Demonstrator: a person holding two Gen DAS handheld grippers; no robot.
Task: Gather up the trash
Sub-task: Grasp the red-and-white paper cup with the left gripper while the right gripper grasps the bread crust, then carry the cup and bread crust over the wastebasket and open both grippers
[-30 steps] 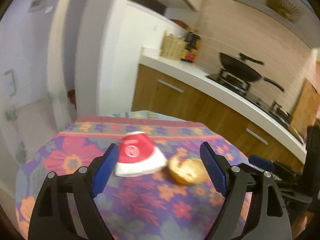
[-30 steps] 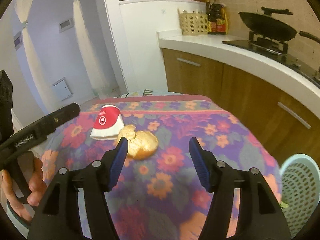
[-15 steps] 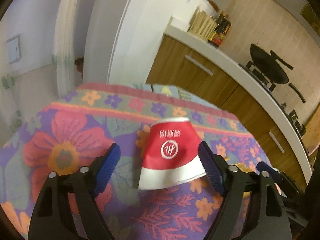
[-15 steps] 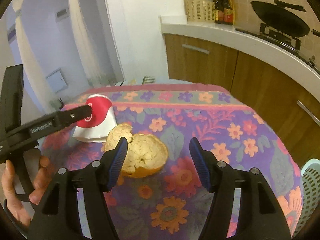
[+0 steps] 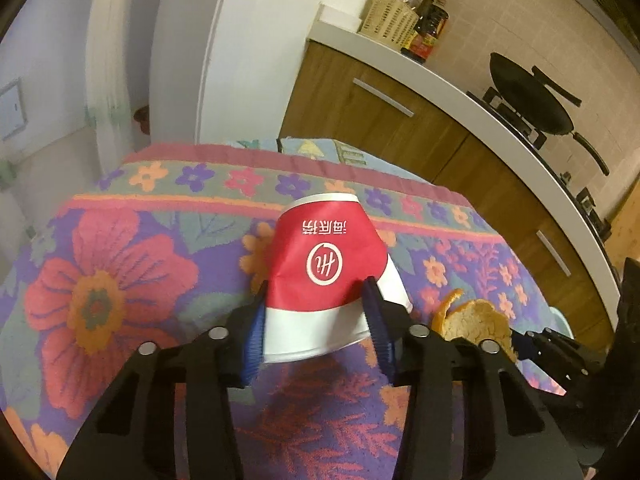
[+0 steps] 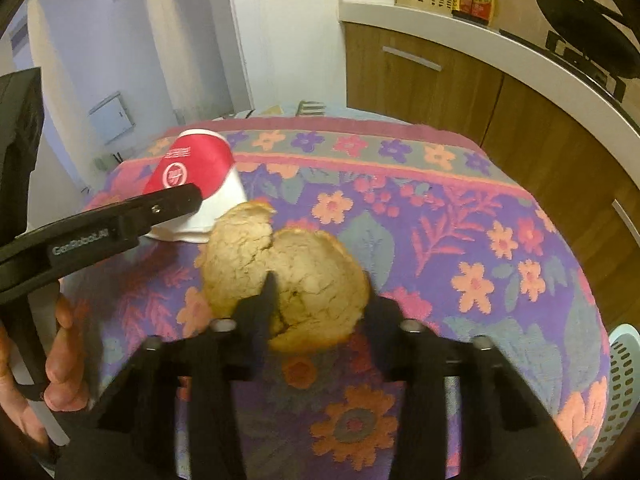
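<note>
A crushed red and white paper cup [image 5: 324, 280] lies on its side on the flowered tablecloth [image 5: 120, 280]. My left gripper [image 5: 316, 320] is shut on the cup's white rim end, blue pads pressing both sides. The cup also shows in the right wrist view [image 6: 196, 184], with the left gripper's finger across it. A tan piece of fruit peel [image 6: 288, 276] lies beside the cup. My right gripper [image 6: 320, 304] is closed in on the peel, a finger on each side. The peel shows in the left wrist view [image 5: 476, 320] at the right.
A pale blue perforated basket [image 6: 622, 392] stands off the table's right edge. Wooden cabinets and a white counter [image 5: 440, 80] run behind the table, with a wok [image 5: 532, 100] on the stove and a wicker basket [image 5: 390, 20] with bottles.
Both grippers moved forward and down and closed: the left onto the paper cup, the right onto the peel. Both were open a second ago.
</note>
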